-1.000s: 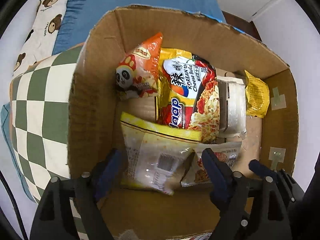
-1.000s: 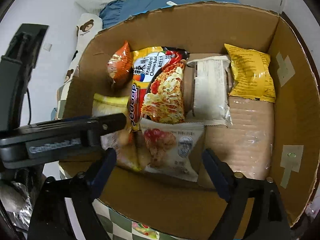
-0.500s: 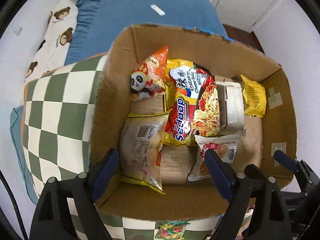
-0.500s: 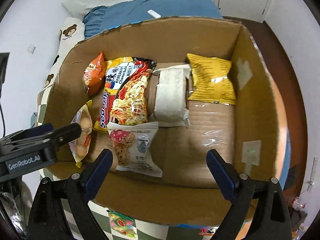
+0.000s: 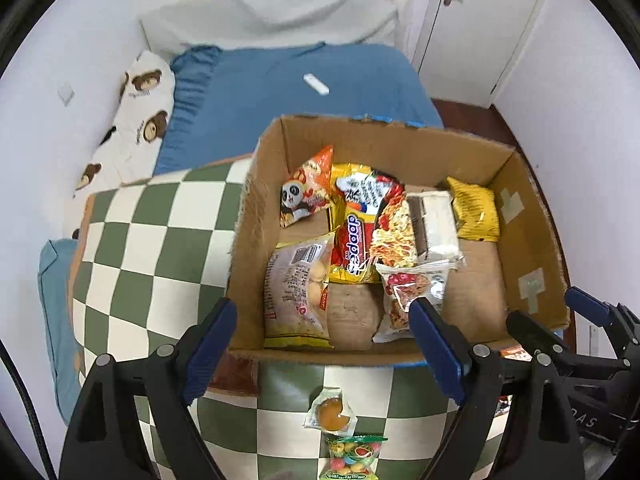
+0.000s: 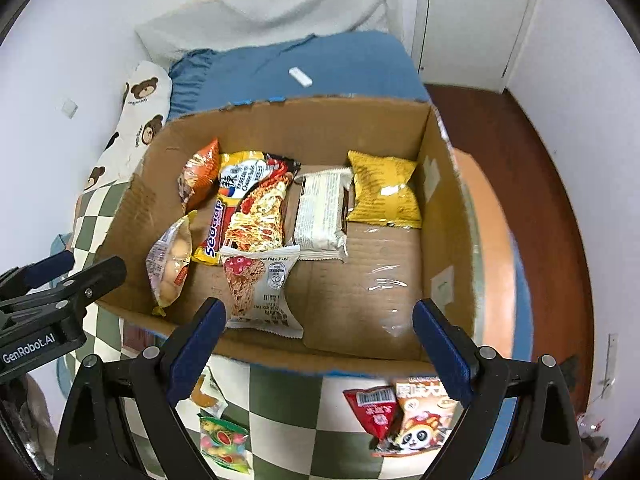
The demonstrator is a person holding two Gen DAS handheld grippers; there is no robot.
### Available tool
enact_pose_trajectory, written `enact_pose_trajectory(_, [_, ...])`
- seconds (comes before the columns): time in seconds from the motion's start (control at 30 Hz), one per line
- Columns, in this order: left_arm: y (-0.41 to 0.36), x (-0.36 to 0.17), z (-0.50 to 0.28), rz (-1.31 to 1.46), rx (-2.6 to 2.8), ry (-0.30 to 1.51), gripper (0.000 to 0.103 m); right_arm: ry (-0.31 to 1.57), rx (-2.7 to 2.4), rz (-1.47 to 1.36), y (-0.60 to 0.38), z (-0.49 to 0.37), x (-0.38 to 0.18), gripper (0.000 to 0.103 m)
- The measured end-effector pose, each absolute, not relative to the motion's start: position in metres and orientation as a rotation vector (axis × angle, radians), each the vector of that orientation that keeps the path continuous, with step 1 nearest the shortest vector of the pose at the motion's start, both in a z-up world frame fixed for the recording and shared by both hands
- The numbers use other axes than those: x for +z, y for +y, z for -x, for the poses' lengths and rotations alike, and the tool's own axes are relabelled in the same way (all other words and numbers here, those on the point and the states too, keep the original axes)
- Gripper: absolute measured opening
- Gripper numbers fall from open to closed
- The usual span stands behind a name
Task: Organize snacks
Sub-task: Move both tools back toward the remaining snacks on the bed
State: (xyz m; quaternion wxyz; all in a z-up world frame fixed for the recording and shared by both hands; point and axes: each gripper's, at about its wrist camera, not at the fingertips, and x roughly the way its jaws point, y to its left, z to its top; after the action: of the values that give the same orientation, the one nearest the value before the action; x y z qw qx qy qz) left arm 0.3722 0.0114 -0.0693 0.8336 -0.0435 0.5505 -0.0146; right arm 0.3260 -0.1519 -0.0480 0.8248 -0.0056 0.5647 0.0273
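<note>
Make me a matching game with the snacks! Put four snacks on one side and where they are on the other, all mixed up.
Snacks:
1. yellow packet
2. noodle packet
3. orange jelly cup
4. red packet

Places:
A. on the checked cloth, beside a panda bag
B. in the cardboard box, far right corner
C. on the checked cloth, above the colourful candy bag
D. in the box, beside the orange panda bag

Pairs: 1-B, 2-D, 3-C, 4-A
</note>
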Motion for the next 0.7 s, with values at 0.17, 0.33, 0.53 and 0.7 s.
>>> enact_pose_trajectory(0.17, [0.01,-0.042,-0.346,0.085,-0.036,1.079,0.088,1.118,0.06,0.04,-0.151,-0.298,-0.019,0.097])
enact_pose_trajectory(0.33, [0.006,-0.019,-0.321,0.076,-0.05,1.008,0.088,1.032,0.066,0.035,-0.15,-0.269,0.015,0.097])
enact_pose_trajectory(0.53, [0.007,-0.005,-0.294,0.101,-0.069,0.976,0.088,0.965,0.067,0.016,-0.152,-0.241,0.042,0.097])
enact_pose_trajectory(0.7, [0.009,-0.015,-0.265,0.116,-0.074,1.007,0.088,0.976,0.078,-0.043,-0.16,-0.214,0.044,0.097])
